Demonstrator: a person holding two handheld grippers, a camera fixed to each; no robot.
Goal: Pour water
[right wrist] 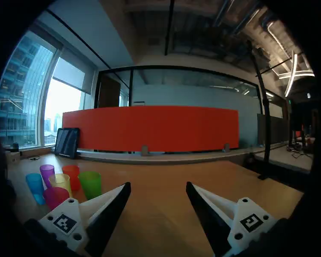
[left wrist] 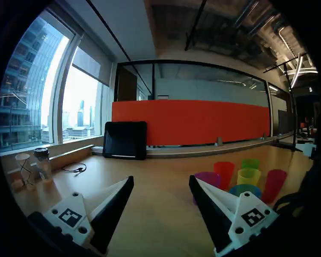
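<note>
Several coloured plastic cups stand in a cluster on the wooden table. In the left gripper view they sit right of centre: a red cup [left wrist: 224,172], a green cup [left wrist: 250,163], a yellow cup [left wrist: 248,176], a purple cup [left wrist: 208,178], a blue cup [left wrist: 245,189] and a pink cup [left wrist: 274,184]. My left gripper [left wrist: 161,184] is open and holds nothing, with its right finger just in front of the purple cup. In the right gripper view the cups stand at the left: green cup [right wrist: 90,184], red cup [right wrist: 71,176], yellow cup [right wrist: 60,183]. My right gripper [right wrist: 157,189] is open above bare table.
A dark tablet [left wrist: 125,140] leans at the back of the table. A clear bottle with a dark lid [left wrist: 43,164] and a small glass [left wrist: 23,167] stand near the window at the left. A cable [left wrist: 75,168] lies nearby. An orange partition [right wrist: 152,128] runs behind the table.
</note>
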